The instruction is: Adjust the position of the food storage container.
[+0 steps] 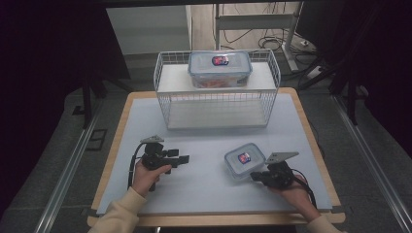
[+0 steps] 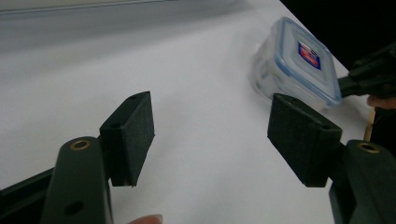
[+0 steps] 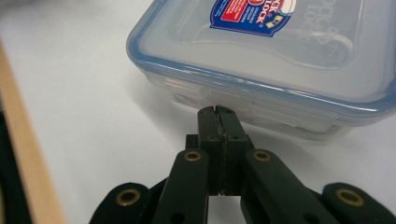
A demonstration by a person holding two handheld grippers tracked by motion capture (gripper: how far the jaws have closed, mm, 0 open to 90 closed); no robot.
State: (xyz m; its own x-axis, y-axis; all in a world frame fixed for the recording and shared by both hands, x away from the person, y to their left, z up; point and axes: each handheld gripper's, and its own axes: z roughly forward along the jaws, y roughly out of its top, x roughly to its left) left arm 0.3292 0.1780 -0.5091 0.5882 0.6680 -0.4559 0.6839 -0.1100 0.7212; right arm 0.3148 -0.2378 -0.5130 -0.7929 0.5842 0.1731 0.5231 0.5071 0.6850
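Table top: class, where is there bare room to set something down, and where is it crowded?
Free: the mat between the left gripper and the small box, and the strip in front of the wire basket. Crowded: around the small box, where the right gripper sits shut at its side, and the basket's shelf holding the large box.

Table (image 1: 145,104): rectangular top with a light wooden rim, covered by a pale grey-white mat (image 1: 204,189).

Far centre: white wire-mesh rack with two white shelves (image 1: 217,115), standing directly on the mat.

Near right: small clear plastic box with a blue-rimmed snap lid and a red-and-blue label (image 1: 244,160), flat on the mat, lid up, well apart from the rack.

Near edge of the mat lies just inside the wooden rim.
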